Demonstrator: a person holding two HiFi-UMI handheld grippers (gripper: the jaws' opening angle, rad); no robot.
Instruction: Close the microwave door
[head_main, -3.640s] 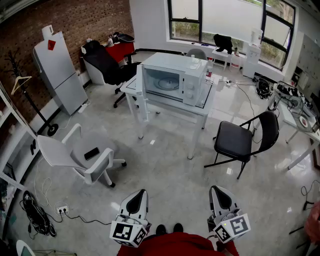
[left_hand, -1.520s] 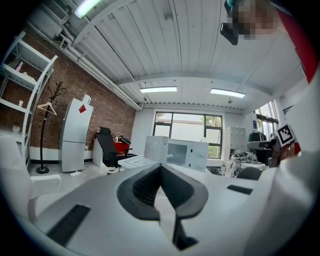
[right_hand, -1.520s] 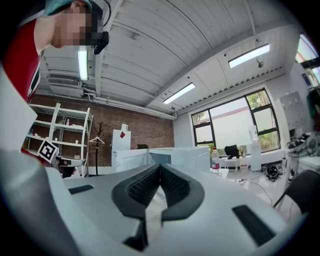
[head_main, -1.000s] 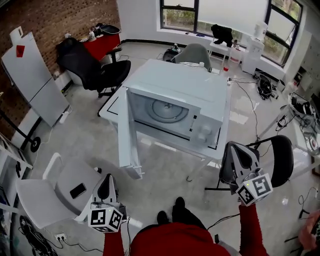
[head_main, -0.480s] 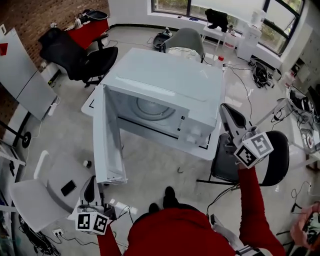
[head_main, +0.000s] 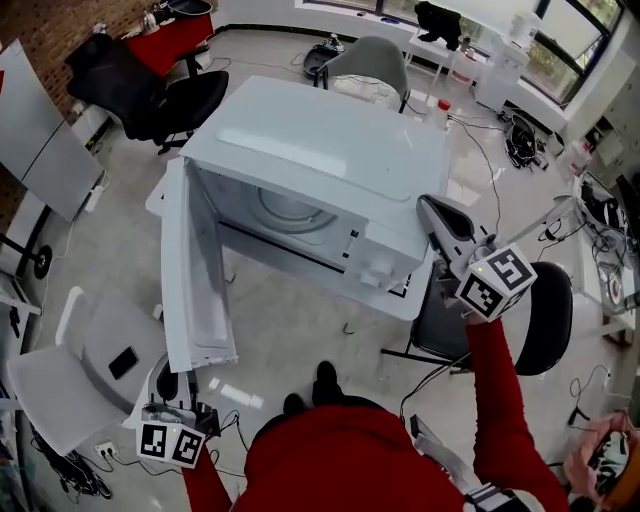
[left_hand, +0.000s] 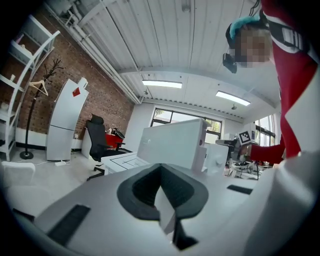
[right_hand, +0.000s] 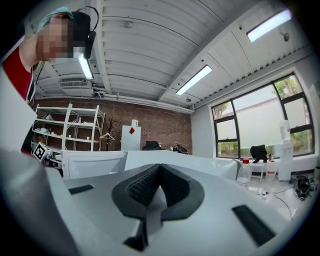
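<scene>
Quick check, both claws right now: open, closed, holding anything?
Left claw: closed, holding nothing.
Right claw: closed, holding nothing.

Microwave (head_main: 330, 140) hides most of its table (head_main: 413, 303) (only edges show).

Bright, even daylight from tall black-framed windows (right_hand: 252, 125) plus white ceiling strip lamps (left_hand: 161, 84); soft shadows, glare on glossy grey floor (head_main: 240, 392); fisheye-bent, dark-vignetted edges.
</scene>
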